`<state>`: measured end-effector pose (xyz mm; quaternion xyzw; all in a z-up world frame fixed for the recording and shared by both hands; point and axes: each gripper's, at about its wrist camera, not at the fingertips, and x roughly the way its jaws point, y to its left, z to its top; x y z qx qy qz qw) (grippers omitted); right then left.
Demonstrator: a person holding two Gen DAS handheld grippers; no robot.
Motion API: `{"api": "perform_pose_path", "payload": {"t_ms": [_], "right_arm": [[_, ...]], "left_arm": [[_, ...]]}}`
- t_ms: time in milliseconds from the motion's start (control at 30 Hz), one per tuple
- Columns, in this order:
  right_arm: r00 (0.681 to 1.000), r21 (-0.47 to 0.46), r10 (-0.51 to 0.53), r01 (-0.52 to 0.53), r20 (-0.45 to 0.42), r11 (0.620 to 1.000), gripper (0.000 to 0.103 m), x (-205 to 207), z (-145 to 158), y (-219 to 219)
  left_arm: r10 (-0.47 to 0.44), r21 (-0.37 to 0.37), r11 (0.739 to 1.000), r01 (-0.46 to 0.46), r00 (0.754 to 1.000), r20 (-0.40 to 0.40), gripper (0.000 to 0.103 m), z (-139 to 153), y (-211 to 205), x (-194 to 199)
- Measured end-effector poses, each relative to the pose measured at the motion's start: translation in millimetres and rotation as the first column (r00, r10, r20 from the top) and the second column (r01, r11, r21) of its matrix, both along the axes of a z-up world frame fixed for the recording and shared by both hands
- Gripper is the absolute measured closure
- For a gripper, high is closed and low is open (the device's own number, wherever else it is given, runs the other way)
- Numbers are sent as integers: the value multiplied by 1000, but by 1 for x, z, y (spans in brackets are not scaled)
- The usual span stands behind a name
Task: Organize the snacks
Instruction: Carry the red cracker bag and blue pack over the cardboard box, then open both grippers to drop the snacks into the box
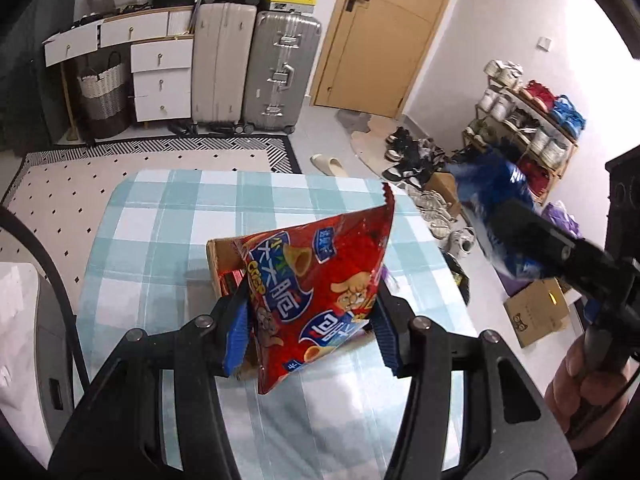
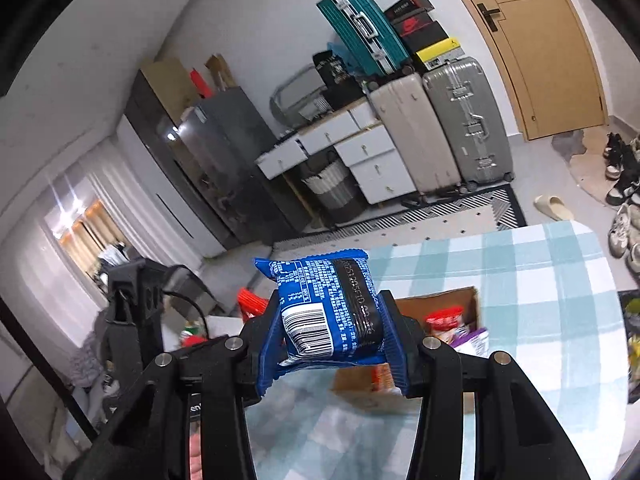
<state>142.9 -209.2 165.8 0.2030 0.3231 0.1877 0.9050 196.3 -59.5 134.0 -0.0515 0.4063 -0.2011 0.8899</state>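
Red chip bag (image 1: pixel 316 304) and blue packet (image 2: pixel 332 312) are being gripped above the cardboard box (image 2: pixel 444 300) by the left gripper (image 1: pixel 310 332) and right gripper (image 2: pixel 332 344); sorting comes next.

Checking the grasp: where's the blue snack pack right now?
Right wrist view, centre: blue snack pack is clamped in the right gripper, held above the cardboard box on the checked tablecloth.

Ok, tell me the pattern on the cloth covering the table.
The tablecloth is a light teal and white check, clearest in the left wrist view.
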Motion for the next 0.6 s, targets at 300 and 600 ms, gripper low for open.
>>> {"api": "perform_pose_path", "payload": {"t_ms": [300, 600], "right_arm": [[998, -56, 8, -11, -60, 998, 57, 60, -49, -2], [993, -114, 9, -23, -120, 993, 57, 104, -98, 1]], "left_arm": [[6, 13, 1000, -5, 997, -71, 53, -51, -13, 51], [0, 49, 999, 5, 994, -113, 53, -99, -19, 83]]}}
